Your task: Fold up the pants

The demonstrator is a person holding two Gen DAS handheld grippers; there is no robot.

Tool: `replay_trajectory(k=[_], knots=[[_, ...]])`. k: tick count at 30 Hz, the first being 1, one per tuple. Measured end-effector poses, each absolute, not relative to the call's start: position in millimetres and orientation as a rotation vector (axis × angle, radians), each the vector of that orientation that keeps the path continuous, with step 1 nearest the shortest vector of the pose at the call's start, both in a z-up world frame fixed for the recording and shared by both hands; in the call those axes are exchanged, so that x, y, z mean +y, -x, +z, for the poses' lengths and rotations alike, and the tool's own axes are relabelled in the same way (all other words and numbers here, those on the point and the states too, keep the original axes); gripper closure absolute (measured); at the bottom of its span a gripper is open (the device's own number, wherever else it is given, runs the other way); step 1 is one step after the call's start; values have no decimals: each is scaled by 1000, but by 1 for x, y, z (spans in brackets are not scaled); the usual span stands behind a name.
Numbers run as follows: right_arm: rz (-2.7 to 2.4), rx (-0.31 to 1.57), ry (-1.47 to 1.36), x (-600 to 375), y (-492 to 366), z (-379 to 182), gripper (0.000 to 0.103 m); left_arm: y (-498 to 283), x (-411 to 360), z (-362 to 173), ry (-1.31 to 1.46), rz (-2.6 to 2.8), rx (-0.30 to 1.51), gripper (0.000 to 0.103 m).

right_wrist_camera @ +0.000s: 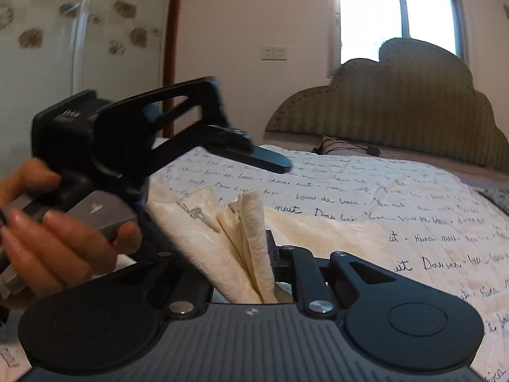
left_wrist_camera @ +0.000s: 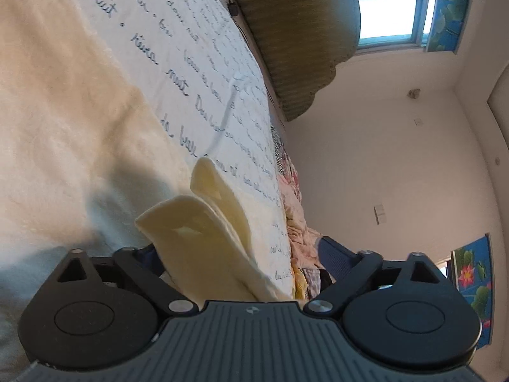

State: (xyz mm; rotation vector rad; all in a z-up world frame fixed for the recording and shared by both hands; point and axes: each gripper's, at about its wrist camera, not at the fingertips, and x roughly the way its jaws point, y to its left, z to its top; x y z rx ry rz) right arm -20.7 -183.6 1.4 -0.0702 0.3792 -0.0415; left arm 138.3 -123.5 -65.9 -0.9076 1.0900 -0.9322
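My left gripper [left_wrist_camera: 241,248] is rolled sideways, so the bed stands tilted in its view. Its jaws stand apart, with a fold of the cream-coloured fleece pants [left_wrist_camera: 203,242] between them; I cannot tell whether the pads press on it. My right gripper [right_wrist_camera: 254,264] points over the white quilted bedspread with blue handwriting [right_wrist_camera: 366,191], its jaws clamped on a bunched edge of the pants. Only the right view shows the bare hand [right_wrist_camera: 60,242] around the left gripper's grey handle. Only the left view shows the blue floral curtain [left_wrist_camera: 451,9].
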Motion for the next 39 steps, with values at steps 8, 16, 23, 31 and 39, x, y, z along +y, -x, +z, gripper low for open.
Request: replay_trajectory(k=[8,16,23,31,39], knots=[[42,416,177,-142,-1,-6,91,-144,-90,-33,507,-785,904,92],[168,394,188,-95,-47,-10,91,-138,-54,-6,177,-602,702,91],[284,538,251,-65,-66,-22,77,-149,-50,-25,-37,-542,701,88],[171,515,-11,-168,-2,21,76,-143,-44,-26,-30,-531,645,85],[131,670,-66,-223,14,16,75,-143,-39,-24,-81,-438,656,53]])
